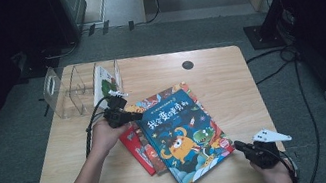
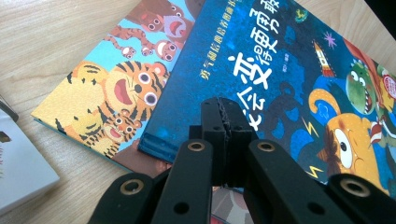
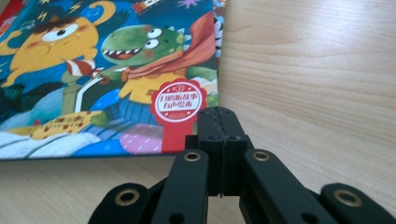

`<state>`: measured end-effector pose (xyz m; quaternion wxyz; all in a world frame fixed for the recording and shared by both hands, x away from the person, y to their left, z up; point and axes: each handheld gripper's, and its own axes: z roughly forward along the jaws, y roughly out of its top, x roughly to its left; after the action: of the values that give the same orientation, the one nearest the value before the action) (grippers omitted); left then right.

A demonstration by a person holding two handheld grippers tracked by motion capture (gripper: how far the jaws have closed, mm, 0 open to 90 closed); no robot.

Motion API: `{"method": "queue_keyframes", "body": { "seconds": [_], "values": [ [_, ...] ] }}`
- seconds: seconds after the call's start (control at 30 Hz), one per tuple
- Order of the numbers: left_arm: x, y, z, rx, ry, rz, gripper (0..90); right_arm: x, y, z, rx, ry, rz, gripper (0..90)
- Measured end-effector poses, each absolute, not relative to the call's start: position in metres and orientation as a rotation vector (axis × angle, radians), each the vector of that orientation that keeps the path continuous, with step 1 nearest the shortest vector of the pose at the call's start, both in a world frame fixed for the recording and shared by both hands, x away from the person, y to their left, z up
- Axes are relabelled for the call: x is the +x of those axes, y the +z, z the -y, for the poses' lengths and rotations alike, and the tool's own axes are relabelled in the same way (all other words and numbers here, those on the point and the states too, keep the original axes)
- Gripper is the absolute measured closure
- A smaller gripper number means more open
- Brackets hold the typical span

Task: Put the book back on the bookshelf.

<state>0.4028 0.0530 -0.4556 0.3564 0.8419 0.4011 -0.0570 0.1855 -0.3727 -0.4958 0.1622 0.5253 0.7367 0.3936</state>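
Just tongs (image 3: 219, 116) beside book edge (image 3: 112, 151)

On the desk (image 1: 229, 74) sits a fanned stack of picture books, the top book (image 1: 183, 133) lying over the tiger book (image 2: 116, 93) and two more beneath. Behind it to the left stands a clear divider rack (image 1: 67, 90) with one book (image 1: 106, 83) upright in its right slot. The left gripper (image 1: 129, 115) sits at the stack's left edge, the right gripper (image 1: 242, 147) just beside the top book's near right corner.
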Motion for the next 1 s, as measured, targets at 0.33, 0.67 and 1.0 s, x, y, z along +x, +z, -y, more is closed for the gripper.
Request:
{"method": "queue_keyframes", "body": {
  "seconds": [0.33, 0.67, 1.0],
  "values": [
    [0.402, -0.456, -0.056, 2.175, -0.146, -1.044, 90.0, 0.184, -0.498, 0.371, 1.521, 1.065, -2.155, 90.0],
    [0.395, -0.454, -0.061, 2.169, -0.113, -1.065, 90.0, 0.205, -0.499, 0.377, 1.534, 1.072, -2.129, 90.0],
    [0.390, -0.459, -0.077, 2.162, -0.104, -1.127, 90.0, 0.225, -0.500, 0.380, 1.532, 1.082, -2.123, 90.0]
  ]
}}
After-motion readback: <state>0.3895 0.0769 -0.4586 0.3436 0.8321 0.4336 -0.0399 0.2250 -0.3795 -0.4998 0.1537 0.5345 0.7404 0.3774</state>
